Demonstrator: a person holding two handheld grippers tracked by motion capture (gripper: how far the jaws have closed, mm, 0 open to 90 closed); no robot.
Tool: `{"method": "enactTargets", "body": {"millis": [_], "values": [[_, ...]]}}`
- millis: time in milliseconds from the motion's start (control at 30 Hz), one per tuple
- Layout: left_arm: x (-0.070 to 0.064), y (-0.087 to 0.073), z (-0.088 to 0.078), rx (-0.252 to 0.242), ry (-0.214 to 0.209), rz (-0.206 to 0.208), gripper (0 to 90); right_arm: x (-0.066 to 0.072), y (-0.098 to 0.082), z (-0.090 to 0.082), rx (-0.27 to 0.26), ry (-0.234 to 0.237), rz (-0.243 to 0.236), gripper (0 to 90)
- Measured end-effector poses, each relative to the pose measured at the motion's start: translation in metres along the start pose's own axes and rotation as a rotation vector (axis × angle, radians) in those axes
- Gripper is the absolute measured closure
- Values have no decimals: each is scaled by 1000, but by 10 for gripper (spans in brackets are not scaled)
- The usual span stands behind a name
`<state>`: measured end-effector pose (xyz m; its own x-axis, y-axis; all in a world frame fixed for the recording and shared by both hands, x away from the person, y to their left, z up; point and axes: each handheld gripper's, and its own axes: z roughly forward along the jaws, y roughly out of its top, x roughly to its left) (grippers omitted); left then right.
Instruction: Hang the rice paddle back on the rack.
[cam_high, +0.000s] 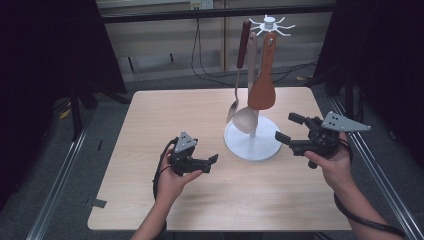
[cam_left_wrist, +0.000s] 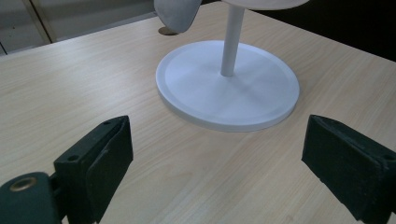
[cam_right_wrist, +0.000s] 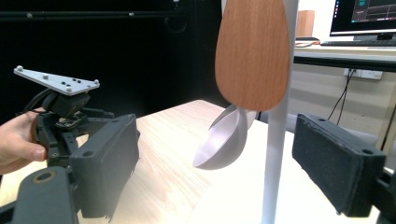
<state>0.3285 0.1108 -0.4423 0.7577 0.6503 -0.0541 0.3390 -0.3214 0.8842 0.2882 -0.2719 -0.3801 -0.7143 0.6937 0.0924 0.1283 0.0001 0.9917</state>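
The left tongs (cam_high: 212, 162) hover low over the counter (cam_high: 150, 130), released and empty, their jaws wide apart and aimed at the white stand (cam_high: 252, 142). In the left gripper view the stand's round base (cam_left_wrist: 224, 91) lies ahead between the jaws, with bare wood in front of it.

On the stand, near the counter's middle, hang three utensils: a thin spoon with a dark handle (cam_high: 239, 70), a pale ladle (cam_high: 246, 117) whose bowl hangs just above the base, and a wooden spatula (cam_high: 263, 82) to the right of both.

The right tongs (cam_high: 288, 127) are also released and hold nothing, just beside the base's right edge. In the right gripper view the spatula blade (cam_right_wrist: 252, 51) and the post (cam_right_wrist: 278, 116) stand between the spread jaws.

The work in hand is probably taking the spatula off its hook. To do it well, the right tongs should close on the flat blade, not the post, then lift until the handle's hole clears the hook before drawing away. The left tongs could steady the base so the stand does not tip.
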Motion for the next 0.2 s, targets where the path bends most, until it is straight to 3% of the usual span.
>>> {"method": "enactTargets", "body": {"millis": [100,200], "values": [[0,-1,0,0,-1,-4,87,2,-8,-1,-15,-10,8,143],[0,0,0,1,4,-3,87,1,-12,1,16,-28,6,143]]}}
